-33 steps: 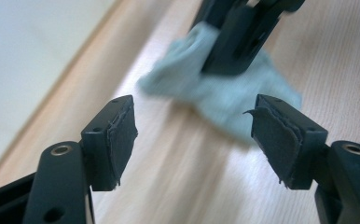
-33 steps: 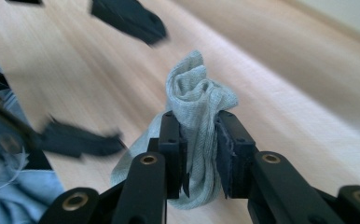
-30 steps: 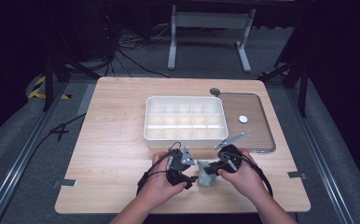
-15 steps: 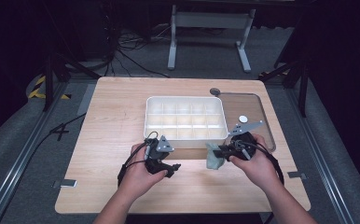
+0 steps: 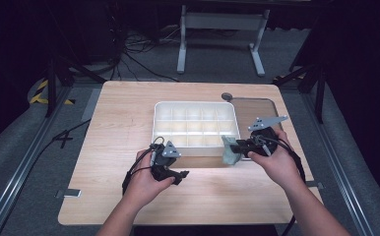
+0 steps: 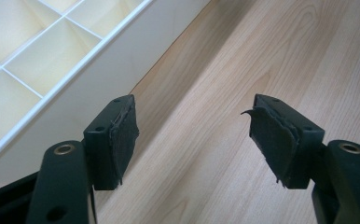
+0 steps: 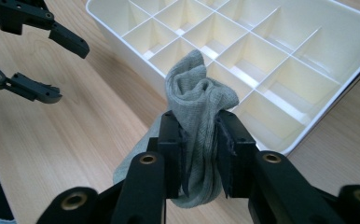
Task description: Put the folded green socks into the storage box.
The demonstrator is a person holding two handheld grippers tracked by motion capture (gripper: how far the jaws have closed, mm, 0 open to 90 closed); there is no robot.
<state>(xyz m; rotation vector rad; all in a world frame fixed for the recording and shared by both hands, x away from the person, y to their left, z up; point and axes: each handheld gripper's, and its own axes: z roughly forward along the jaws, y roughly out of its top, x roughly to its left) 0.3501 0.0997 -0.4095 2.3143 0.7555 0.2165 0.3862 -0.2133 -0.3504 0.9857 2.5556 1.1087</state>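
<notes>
My right gripper [image 7: 199, 123] is shut on a bunched grey cloth [image 7: 199, 93]; the cloth sticks up above the jaws and hangs below them. In the high view my right gripper [image 5: 238, 146] holds the cloth [image 5: 229, 151] just off the front right corner of the white compartment tray [image 5: 154, 129]. My left gripper [image 6: 192, 116] stands open with nothing between its pads, low over the wood beside the tray's front wall [image 6: 99, 79]. In the high view my left gripper [image 5: 177, 174] is in front of the tray's left part. The right gripper view also shows my left gripper [image 7: 61, 70].
The tray [image 7: 336, 116] has several empty compartments. A clear flat lid [image 5: 259, 107] lies on the wooden table [image 5: 119, 128] right of the tray, with a small round grey piece [image 5: 226, 96] at its far corner. Bare wood lies left and in front of the tray.
One second ago both grippers met at the cloth at the front middle. My left gripper has since drawn away to the left, empty. My right gripper has lifted the cloth up toward the tray's corner.
</notes>
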